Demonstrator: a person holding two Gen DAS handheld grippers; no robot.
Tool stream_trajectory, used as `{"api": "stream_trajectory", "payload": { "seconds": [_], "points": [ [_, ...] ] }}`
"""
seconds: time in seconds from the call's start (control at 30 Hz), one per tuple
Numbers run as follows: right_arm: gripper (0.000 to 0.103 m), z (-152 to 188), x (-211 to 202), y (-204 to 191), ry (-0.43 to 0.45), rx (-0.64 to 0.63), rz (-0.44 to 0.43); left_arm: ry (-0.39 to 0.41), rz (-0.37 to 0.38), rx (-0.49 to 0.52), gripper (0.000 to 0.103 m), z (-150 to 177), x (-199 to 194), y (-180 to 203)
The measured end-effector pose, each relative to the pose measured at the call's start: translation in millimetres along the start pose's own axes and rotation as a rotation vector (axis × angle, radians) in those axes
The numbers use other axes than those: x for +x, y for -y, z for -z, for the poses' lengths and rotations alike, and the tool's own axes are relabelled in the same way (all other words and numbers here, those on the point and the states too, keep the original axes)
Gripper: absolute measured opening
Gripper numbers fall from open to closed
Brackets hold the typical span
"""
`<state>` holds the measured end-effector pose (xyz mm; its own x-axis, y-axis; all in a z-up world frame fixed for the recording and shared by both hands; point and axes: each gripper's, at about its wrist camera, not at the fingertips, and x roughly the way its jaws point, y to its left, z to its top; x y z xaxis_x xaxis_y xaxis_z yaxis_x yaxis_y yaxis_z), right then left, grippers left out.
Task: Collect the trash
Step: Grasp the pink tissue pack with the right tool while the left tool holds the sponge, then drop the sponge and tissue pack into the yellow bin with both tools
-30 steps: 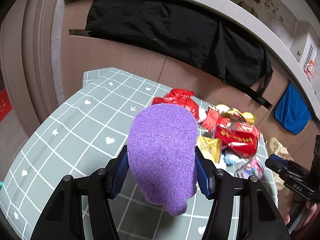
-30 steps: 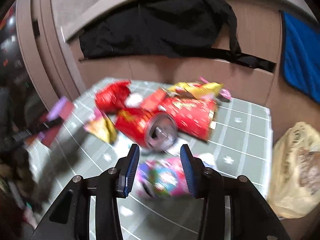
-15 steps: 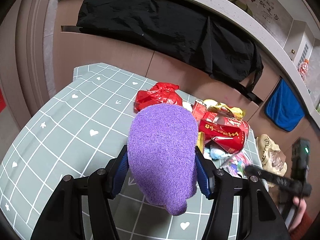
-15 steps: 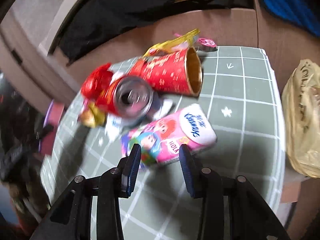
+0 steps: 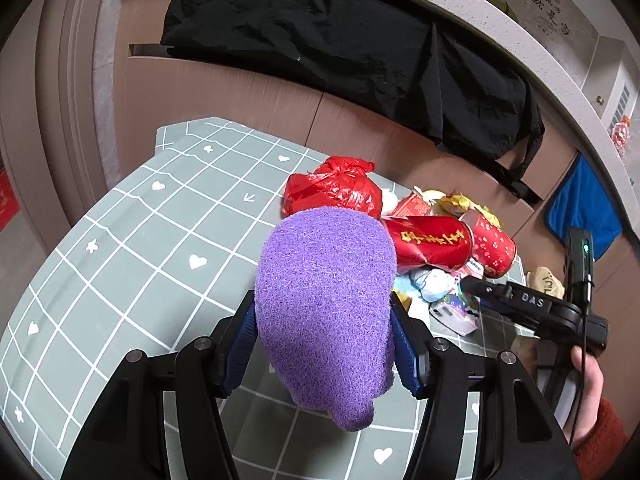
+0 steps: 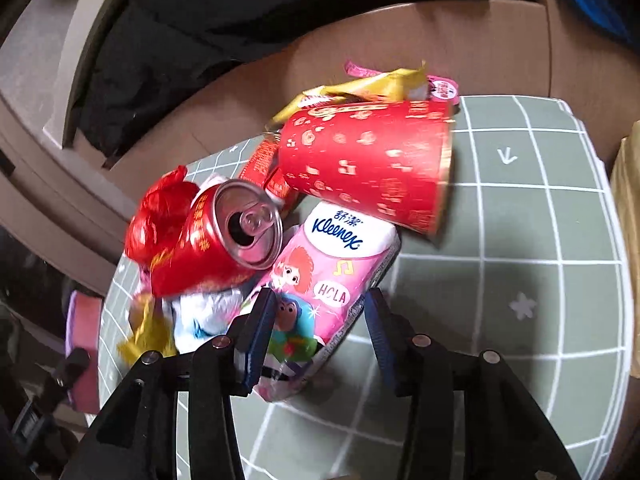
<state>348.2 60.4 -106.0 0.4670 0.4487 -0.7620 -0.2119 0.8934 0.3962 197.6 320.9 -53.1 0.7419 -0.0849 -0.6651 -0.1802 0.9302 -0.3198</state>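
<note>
My left gripper (image 5: 322, 320) is shut on a fuzzy purple cloth (image 5: 324, 304), held above the green checked table (image 5: 140, 240). Beyond it lies a trash pile: a red plastic bag (image 5: 332, 192), a red drink can (image 5: 430, 242) and a red paper cup (image 5: 490, 246) on its side. In the right wrist view my right gripper (image 6: 318, 320) straddles a pink Kleenex tissue pack (image 6: 324, 276). Its jaws are opening and the right pad stands clear of the pack. The can (image 6: 216, 240) and the cup (image 6: 364, 164) lie just past the pack, with a yellow wrapper (image 6: 360, 88) behind.
A black garment (image 5: 320, 40) hangs on the wooden wall behind the table. A blue cloth (image 5: 580, 208) hangs at the right. A yellowish bag (image 6: 628, 240) sits just off the table's right edge. A hand (image 5: 588, 368) holds the right gripper.
My right gripper came down and rolled onto the tissue pack, and its jaws widened. In the left view it reached in from the right. The left gripper kept its hold on the purple cloth.
</note>
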Motion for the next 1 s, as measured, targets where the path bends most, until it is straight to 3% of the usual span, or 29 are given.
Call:
{"api": "stream_trajectory", "payload": {
  "seconds": [0.2,0.33,0.4,0.47,0.7,1.0],
  "points": [
    [0.056,-2,22,-36,0.023,-0.241,0.13,0.002,0.002,0.006,0.061,-7,5,3],
    [0.062,-10,36,-46,-0.009,-0.268,0.114,0.005,0.005,0.005,0.061,-13,10,7],
    [0.037,-10,41,-55,-0.023,-0.359,0.104,0.006,0.009,0.0,0.061,-15,10,8],
    [0.025,-6,34,-55,-0.034,-0.361,0.039,0.014,0.015,0.003,0.061,-17,8,11],
    [0.023,6,-50,-49,0.124,-0.409,0.001,0.082,0.047,0.062,0.061,-23,-9,46],
    [0.023,-2,-158,-7,0.293,-0.376,0.036,0.222,0.076,0.216,0.061,-27,-43,147]
  ]
}}
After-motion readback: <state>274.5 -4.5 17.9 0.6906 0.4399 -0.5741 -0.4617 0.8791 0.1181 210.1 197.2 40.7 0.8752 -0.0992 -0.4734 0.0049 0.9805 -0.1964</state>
